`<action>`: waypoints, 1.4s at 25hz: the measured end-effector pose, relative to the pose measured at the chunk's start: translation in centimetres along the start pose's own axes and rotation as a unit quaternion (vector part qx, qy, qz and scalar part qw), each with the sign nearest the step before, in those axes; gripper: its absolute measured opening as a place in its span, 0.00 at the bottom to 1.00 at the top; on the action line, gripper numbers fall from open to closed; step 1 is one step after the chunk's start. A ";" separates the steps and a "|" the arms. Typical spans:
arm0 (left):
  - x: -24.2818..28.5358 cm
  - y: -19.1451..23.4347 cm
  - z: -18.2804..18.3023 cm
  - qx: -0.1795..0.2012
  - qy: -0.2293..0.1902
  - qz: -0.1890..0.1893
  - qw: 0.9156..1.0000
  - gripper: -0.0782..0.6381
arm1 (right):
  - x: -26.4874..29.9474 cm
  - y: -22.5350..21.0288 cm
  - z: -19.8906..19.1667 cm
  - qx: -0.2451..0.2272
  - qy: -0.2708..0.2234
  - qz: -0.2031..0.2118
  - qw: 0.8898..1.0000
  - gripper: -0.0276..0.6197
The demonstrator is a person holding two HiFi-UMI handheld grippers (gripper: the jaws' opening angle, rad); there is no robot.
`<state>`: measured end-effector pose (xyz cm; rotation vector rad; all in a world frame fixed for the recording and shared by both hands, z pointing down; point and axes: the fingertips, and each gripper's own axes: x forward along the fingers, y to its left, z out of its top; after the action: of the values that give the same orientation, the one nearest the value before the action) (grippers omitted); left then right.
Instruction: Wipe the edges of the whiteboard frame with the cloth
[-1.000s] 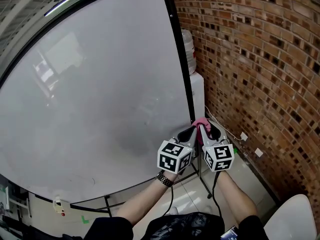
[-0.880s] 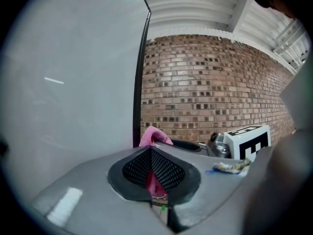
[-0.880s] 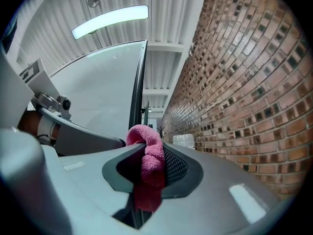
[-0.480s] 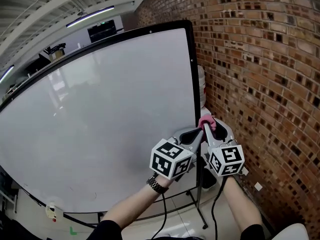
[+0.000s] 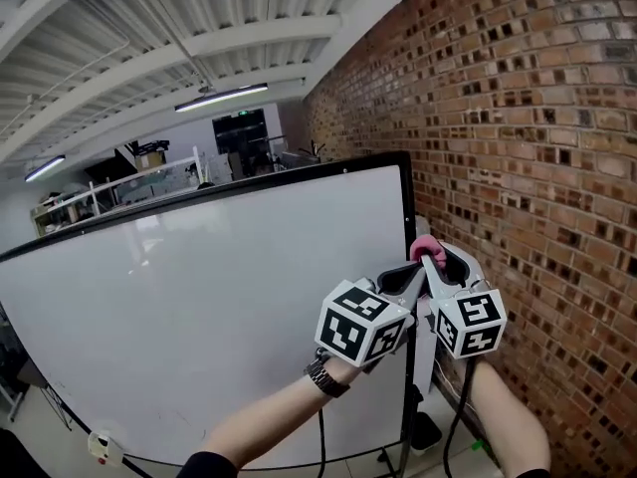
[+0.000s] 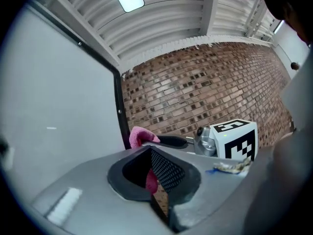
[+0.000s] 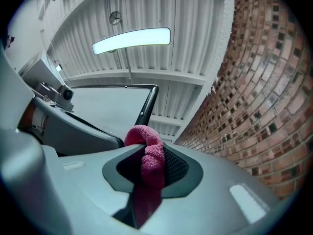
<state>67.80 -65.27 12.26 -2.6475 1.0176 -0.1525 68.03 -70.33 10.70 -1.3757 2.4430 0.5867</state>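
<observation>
Two grippers are raised together at the right side of the whiteboard (image 5: 199,297) in the head view. My right gripper (image 5: 436,259) holds the pink cloth (image 5: 425,248) just beside the black whiteboard frame (image 5: 407,217), about halfway up its upright. My left gripper (image 5: 410,279) points in just below it. A brick wall (image 5: 528,167) stands close behind.

In the left gripper view my left gripper (image 6: 149,155) has its jaws drawn almost together, with only a thin slit between them. A strip of pink shows in that slit, and I cannot tell whether it is pinched or only seen through. Beyond, the cloth (image 6: 139,135) bulges from the tip of my right gripper (image 6: 149,140), next to the frame (image 6: 119,111).

In the right gripper view my right gripper (image 7: 146,151) is clamped on the cloth (image 7: 146,141). A rounded fold pokes out past the tips and a tail hangs back toward the camera. The frame's top corner (image 7: 149,99) rises behind it.
</observation>
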 end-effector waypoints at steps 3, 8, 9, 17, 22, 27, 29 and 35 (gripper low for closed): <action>-0.2 0.7 3.9 0.043 -0.009 0.020 0.999 0.11 | 1.4 -0.8 3.9 -0.015 -0.018 0.000 1.000 0.17; -0.9 1.5 10.1 0.027 -0.036 0.026 0.999 0.11 | 2.8 -1.7 10.7 -0.040 -0.033 -0.003 0.999 0.17; -1.3 1.6 10.7 0.013 -0.041 0.022 0.999 0.11 | 2.9 -1.6 11.7 -0.051 -0.029 -0.003 0.998 0.17; -2.7 5.3 17.0 -0.088 -0.089 -0.003 0.992 0.11 | 7.1 -0.7 19.3 -0.112 -0.026 0.027 0.993 0.17; -6.7 7.0 16.7 -0.143 -0.106 0.010 0.984 0.11 | 7.7 4.6 20.8 -0.177 -0.018 0.068 0.982 0.17; -11.8 10.4 14.2 -0.100 -0.089 0.075 0.988 0.11 | 9.6 9.9 20.1 -0.195 -0.028 0.092 0.976 0.17; -15.1 12.3 13.4 -0.090 -0.081 0.109 0.987 0.11 | 10.8 12.7 20.2 -0.196 -0.021 0.106 0.975 0.17; -27.4 16.8 12.9 -0.057 -0.060 0.193 0.978 0.11 | 13.1 25.7 22.7 -0.215 -0.019 0.138 0.967 0.17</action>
<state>39.31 -55.68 -5.02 -2.4599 1.5097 0.1542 40.20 -57.45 -9.46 -1.1465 2.5937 1.2596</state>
